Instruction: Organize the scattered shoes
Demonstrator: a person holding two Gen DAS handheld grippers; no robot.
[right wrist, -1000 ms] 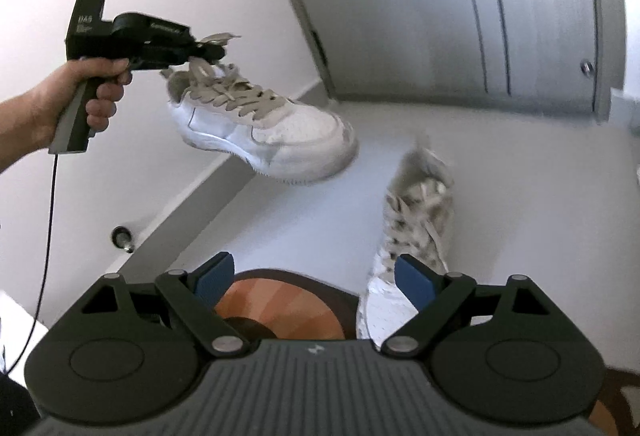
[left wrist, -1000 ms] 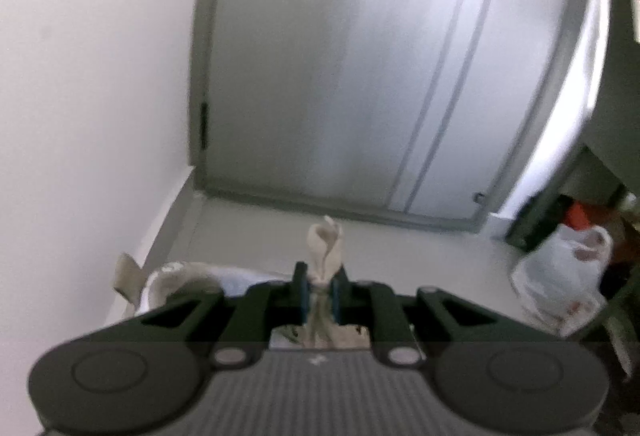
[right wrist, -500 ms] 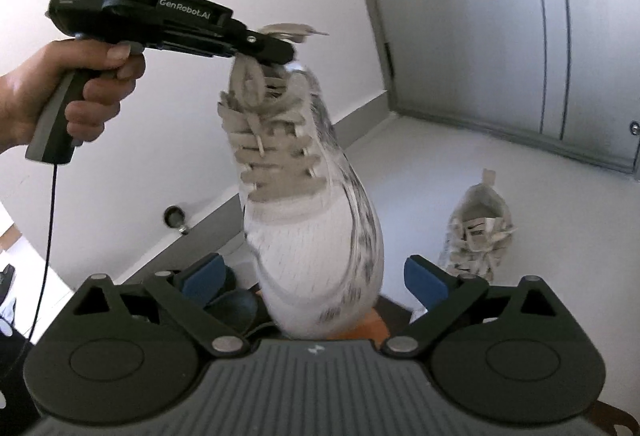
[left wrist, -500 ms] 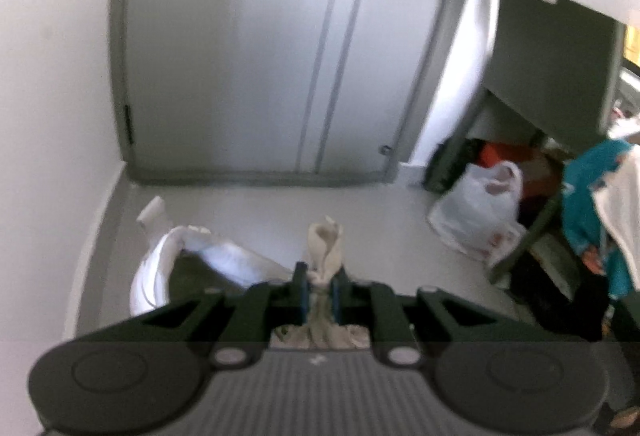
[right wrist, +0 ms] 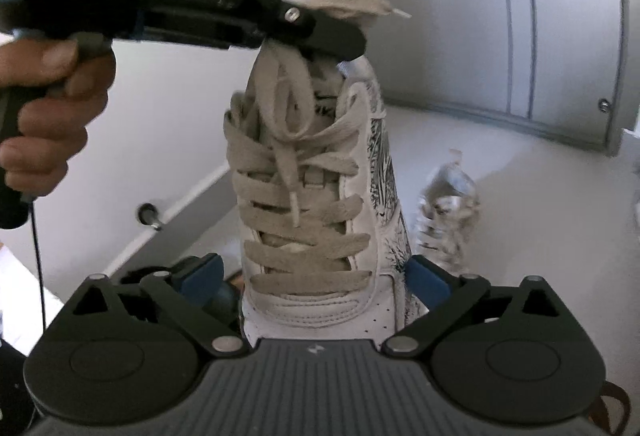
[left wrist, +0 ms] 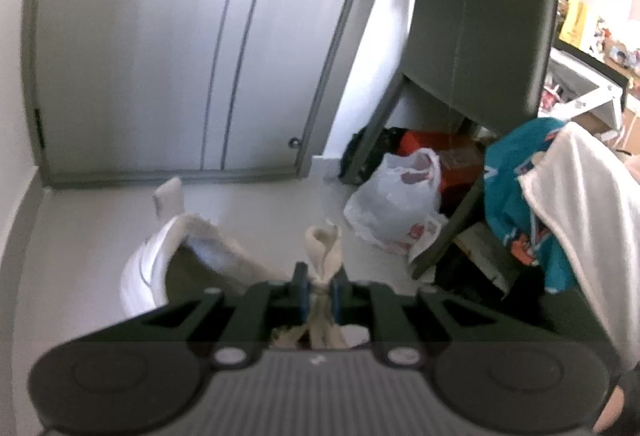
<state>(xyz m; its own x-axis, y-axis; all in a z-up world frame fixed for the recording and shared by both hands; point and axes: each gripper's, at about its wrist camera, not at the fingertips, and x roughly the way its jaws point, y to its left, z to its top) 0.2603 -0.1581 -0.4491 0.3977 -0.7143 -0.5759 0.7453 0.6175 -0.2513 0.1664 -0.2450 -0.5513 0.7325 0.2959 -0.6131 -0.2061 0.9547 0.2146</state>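
A white sneaker (right wrist: 320,220) with beige laces hangs in the air, toe toward the right wrist camera. My left gripper (left wrist: 320,286) is shut on its beige laces (left wrist: 323,248); the same gripper (right wrist: 340,36) shows in the right wrist view, held by a hand (right wrist: 44,116). The sneaker's heel and collar (left wrist: 160,260) hang below the left gripper. My right gripper (right wrist: 316,276) stands open, its blue pads on either side of the sneaker's toe, not closed on it. A second white sneaker (right wrist: 448,212) lies blurred on the pale floor farther back.
A grey double door (left wrist: 180,48) closes the far end, a white wall and baseboard (right wrist: 192,188) run along the left. A white plastic bag (left wrist: 396,204), a dark cabinet (left wrist: 472,48) and teal and white clothes (left wrist: 520,196) crowd the right. A door stop (right wrist: 148,216) sits by the baseboard.
The left gripper has swung the held sneaker closer, so its toe now sits between the right gripper's open fingers. The left view has turned right toward the cabinet and bag.
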